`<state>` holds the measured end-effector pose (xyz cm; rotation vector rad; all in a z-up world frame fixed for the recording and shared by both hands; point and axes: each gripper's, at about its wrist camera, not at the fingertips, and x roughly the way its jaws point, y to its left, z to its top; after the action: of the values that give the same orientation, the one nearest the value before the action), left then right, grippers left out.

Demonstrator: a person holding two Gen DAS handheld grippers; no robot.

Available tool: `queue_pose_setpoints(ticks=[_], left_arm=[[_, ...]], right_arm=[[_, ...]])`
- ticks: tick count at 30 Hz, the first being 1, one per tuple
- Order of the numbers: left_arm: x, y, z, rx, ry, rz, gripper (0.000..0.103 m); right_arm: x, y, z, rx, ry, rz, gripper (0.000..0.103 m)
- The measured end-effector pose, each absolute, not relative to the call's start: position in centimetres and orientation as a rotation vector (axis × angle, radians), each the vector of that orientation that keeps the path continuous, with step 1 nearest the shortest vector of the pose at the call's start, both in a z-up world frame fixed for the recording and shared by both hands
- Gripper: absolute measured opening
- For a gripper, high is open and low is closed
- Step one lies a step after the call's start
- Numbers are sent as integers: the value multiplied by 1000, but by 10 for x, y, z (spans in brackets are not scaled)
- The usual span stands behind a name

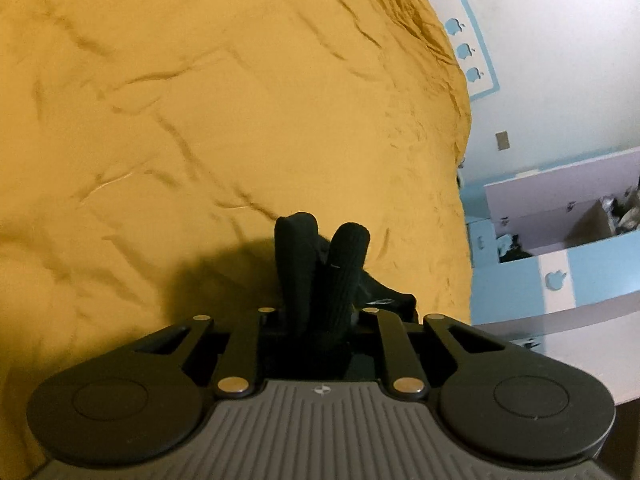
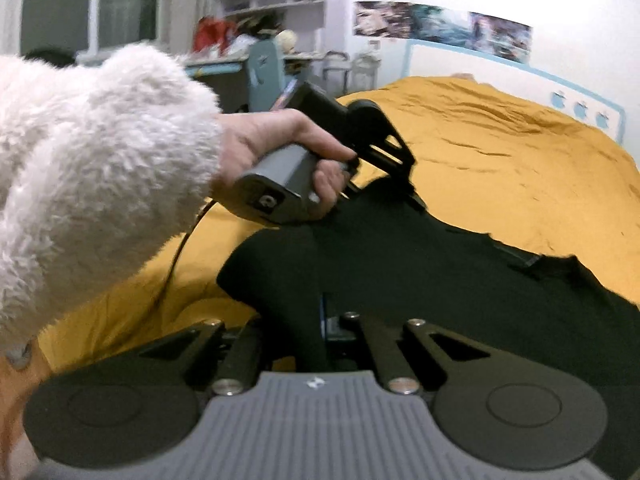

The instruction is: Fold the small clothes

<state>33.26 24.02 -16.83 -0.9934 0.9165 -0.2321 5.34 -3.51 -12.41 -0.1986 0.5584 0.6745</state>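
Observation:
A black garment [image 2: 460, 280] lies on the mustard-yellow bed cover [image 2: 500, 152]. In the left wrist view my left gripper [image 1: 322, 280] is shut on a bunched fold of the black garment [image 1: 320, 264], which sticks up between the jaws. In the right wrist view my right gripper [image 2: 316, 332] is shut on the garment's near edge, with cloth draped over its fingers. The left gripper [image 2: 384, 168], held by a hand in a fluffy white sleeve, grips the garment's far edge.
The yellow cover [image 1: 200, 120] is wrinkled and fills the left wrist view. A blue and white headboard with open drawers [image 1: 560, 220] stands to the right of the bed. A cluttered desk and shelves [image 2: 260, 40] stand beyond the bed.

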Motion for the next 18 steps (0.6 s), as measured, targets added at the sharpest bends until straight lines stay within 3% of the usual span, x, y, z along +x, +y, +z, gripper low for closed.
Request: queue_pose_setpoints(ticks=[10, 18], left_arm=[[352, 141, -107, -833, 892, -225, 18], [374, 58, -103, -781, 880, -240, 18]], right_arm=[[64, -121, -97, 13, 528, 570, 0], [70, -198, -95, 109, 484, 453, 0]])
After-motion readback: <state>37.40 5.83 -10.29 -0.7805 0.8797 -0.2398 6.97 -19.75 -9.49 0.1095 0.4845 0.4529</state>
